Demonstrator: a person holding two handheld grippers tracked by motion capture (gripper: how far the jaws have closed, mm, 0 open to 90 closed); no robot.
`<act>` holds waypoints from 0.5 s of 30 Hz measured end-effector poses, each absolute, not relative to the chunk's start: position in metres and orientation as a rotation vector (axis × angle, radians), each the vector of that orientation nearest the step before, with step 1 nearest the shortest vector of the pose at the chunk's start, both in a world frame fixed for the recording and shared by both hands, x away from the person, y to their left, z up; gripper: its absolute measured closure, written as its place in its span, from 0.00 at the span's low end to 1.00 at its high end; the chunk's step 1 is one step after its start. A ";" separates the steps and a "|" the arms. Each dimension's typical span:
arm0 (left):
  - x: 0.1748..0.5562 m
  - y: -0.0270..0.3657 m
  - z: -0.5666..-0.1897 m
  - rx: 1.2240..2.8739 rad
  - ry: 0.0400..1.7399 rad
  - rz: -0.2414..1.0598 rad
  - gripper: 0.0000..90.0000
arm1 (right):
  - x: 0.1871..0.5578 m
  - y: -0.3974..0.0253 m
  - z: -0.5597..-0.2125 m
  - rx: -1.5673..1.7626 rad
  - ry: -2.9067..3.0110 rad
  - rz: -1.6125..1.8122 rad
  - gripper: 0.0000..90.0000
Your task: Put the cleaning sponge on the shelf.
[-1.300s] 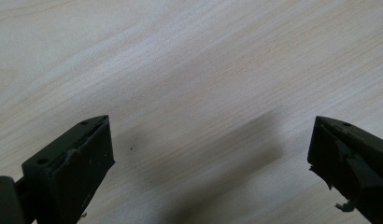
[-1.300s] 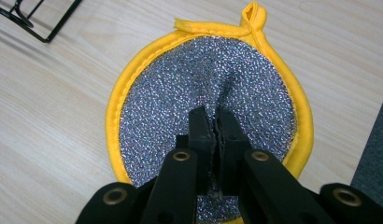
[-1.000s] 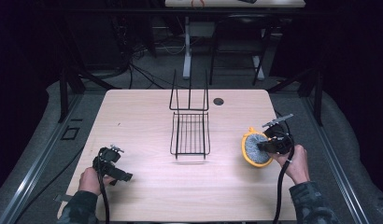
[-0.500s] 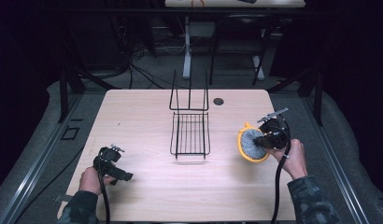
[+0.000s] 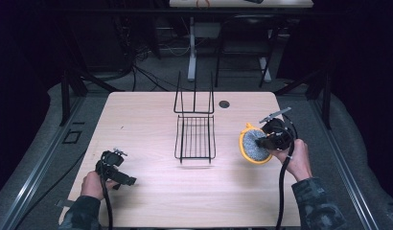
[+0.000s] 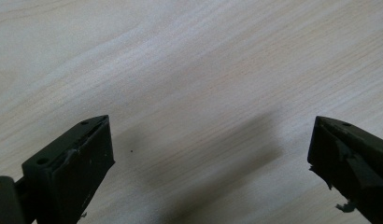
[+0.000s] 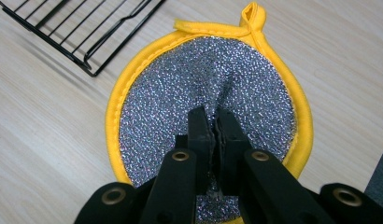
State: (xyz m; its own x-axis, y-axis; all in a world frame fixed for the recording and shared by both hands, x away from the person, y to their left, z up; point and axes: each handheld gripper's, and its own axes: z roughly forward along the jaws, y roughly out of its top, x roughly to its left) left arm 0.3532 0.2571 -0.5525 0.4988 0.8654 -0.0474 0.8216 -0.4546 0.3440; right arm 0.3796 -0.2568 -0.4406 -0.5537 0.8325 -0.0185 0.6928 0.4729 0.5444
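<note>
Near edge, left: left gripper point(image 5: 119, 176) rests low over the pale wood-grain table point(image 5: 146, 120), jaws spread wide w/ nothing between them (bare tabletop beneath, per the left gripper view). Near edge, right: right gripper point(image 5: 262, 142) has its jaws pinched tight on a fold of the round, yellow-trimmed, silver-glitter fabric pot holder point(image 7: 208, 88), puckering the cloth toward its middle; the pot holder sits tilted at the table's right, just beside the black wire rack point(image 5: 195, 136), not touching it.

Step in hand, judged: carrying the pot holder toward the rack. To do it well, keep the pinch firm, lift the disc clear of the wood before crossing the rack's low front wire, and steer the hanging loop point(image 7: 251, 13) away from the bars so it can't snag.

Centre: rack w/ flat base and upright back frame. Far: a dark round hole point(image 5: 224, 104) in the tabletop.

Counts: 2 grippers, 1 pot holder, 1 rack, 1 hole.
</note>
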 end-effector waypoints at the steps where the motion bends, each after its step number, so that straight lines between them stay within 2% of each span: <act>1: 0.353 0.257 -0.552 2.425 1.415 0.191 0.00 | 0.380 -0.256 -0.439 1.293 2.445 0.700 0.96; 15: 0.353 0.256 -0.553 2.429 1.412 0.191 0.00 | 0.384 -0.241 -0.432 1.248 2.462 0.721 0.96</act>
